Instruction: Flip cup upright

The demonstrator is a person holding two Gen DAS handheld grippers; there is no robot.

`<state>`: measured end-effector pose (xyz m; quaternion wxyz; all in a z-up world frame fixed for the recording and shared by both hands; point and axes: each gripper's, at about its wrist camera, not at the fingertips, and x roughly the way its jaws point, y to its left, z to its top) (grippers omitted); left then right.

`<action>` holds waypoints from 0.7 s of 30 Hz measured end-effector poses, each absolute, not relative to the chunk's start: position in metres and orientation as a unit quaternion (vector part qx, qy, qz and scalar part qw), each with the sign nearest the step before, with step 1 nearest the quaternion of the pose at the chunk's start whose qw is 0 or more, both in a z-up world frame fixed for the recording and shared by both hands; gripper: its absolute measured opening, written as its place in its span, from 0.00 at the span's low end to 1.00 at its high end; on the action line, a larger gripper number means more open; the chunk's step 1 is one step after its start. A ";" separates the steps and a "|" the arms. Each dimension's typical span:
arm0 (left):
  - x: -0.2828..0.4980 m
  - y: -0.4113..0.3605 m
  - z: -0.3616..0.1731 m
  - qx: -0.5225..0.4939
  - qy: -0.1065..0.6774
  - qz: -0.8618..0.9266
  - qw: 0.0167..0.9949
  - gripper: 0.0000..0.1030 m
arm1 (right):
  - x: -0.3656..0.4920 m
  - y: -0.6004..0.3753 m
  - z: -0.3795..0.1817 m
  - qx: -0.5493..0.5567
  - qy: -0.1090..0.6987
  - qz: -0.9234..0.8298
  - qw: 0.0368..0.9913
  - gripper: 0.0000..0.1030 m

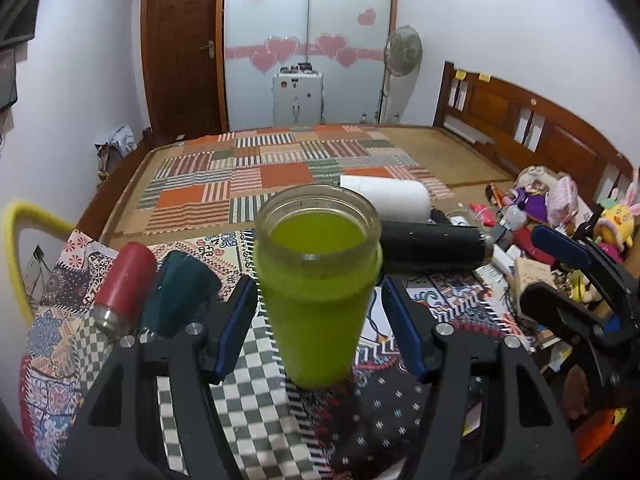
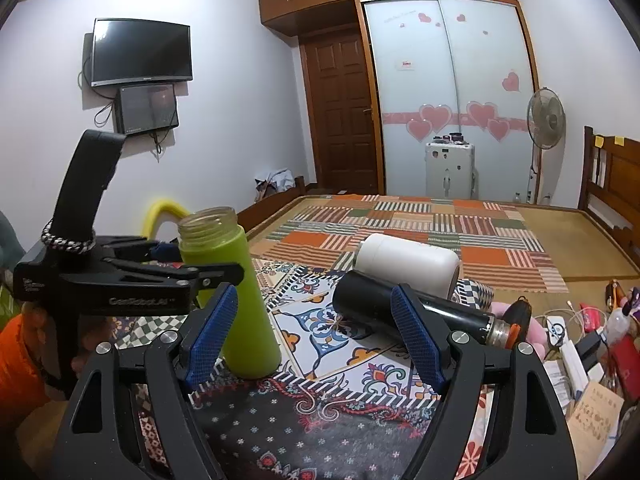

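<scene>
A lime green cup (image 1: pixel 318 296) with a clear threaded rim stands upright, mouth up, on a patterned cloth (image 1: pixel 256 392). My left gripper (image 1: pixel 318 332) is open, its blue pads on either side of the cup with a gap on each side. In the right wrist view the green cup (image 2: pixel 236 300) stands left of centre, with the left gripper beside it. My right gripper (image 2: pixel 316 340) is open and empty, low over the cloth (image 2: pixel 332 368), with a black cup (image 2: pixel 412 312) lying on its side just beyond its right finger.
A red cup (image 1: pixel 126 284) and a dark teal cup (image 1: pixel 182 284) lie on their sides at the left. A black cup (image 1: pixel 430 248) and a white cup (image 1: pixel 392 196) lie behind. Toys and clutter (image 1: pixel 560 216) fill the right. A yellow hoop (image 1: pixel 16 248) stands left.
</scene>
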<state>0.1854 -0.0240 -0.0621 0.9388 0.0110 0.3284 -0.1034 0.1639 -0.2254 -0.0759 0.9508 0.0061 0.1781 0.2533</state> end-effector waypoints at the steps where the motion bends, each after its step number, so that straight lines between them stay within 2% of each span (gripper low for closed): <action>1: 0.179 -0.023 -0.059 0.011 0.323 -0.099 0.941 0.63 | 0.160 -0.225 -0.073 0.005 0.175 0.252 0.952 0.74; 10: 0.087 -0.002 -0.007 -0.008 0.217 -0.071 0.974 0.63 | 0.106 -0.221 -0.034 0.002 0.124 0.241 0.963 0.75; 13: 0.059 0.001 0.007 -0.011 0.181 -0.063 0.981 0.63 | 0.080 -0.219 -0.020 0.006 0.095 0.231 0.968 0.86; 18: 0.008 0.002 0.025 -0.012 0.121 -0.040 0.992 0.63 | 0.045 -0.212 -0.005 0.006 0.063 0.225 0.972 0.86; 21: -0.017 0.002 0.029 -0.013 0.096 -0.029 0.995 0.66 | 0.029 -0.209 -0.001 0.006 0.049 0.220 0.974 0.96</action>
